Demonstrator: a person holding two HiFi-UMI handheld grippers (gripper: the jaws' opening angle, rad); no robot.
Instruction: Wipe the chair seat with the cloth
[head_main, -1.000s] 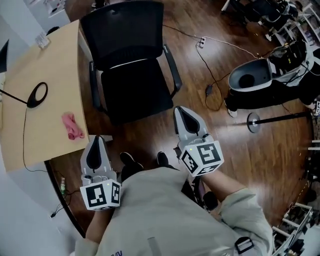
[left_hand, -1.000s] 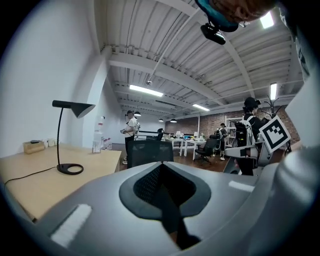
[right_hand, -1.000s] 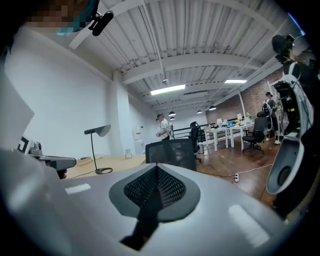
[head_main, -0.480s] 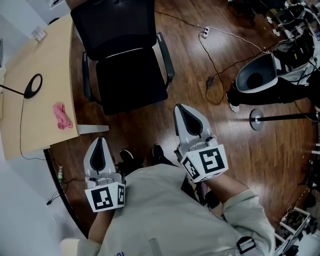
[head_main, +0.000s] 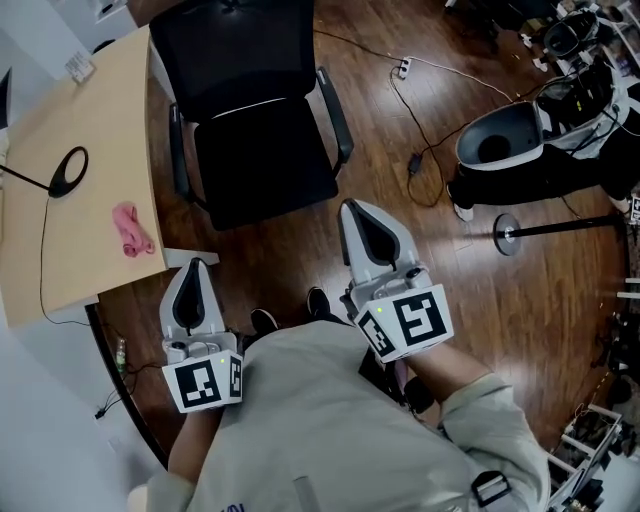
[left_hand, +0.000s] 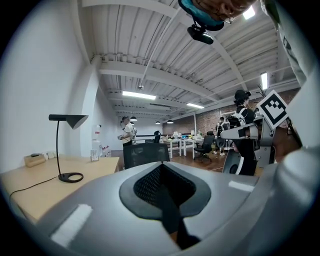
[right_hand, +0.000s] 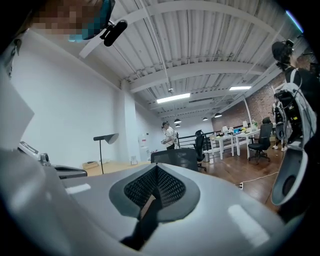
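Observation:
The black office chair (head_main: 262, 165) stands ahead of me with its seat bare and its back (left_hand: 142, 155) showing over the left gripper's tip. The pink cloth (head_main: 131, 229) lies crumpled on the wooden desk (head_main: 60, 260), near its right edge and left of the chair. My left gripper (head_main: 196, 268) hangs low by the desk's corner, below the cloth, jaws shut with nothing in them (left_hand: 161, 166). My right gripper (head_main: 358, 212) is shut and empty too, in front of the chair's seat and short of it (right_hand: 156, 167). Neither gripper touches the cloth or the chair.
A black lamp base (head_main: 68, 170) and its cable sit on the desk. To the right stands a white and black machine (head_main: 505, 150) and a round stand base (head_main: 508, 240). Cables and a power strip (head_main: 404, 68) lie on the wooden floor. People stand far off in the room.
Both grippers have shifted a little, the right one slightly up and left in the view. Both stay shut and empty. The cloth has not moved on the desk.

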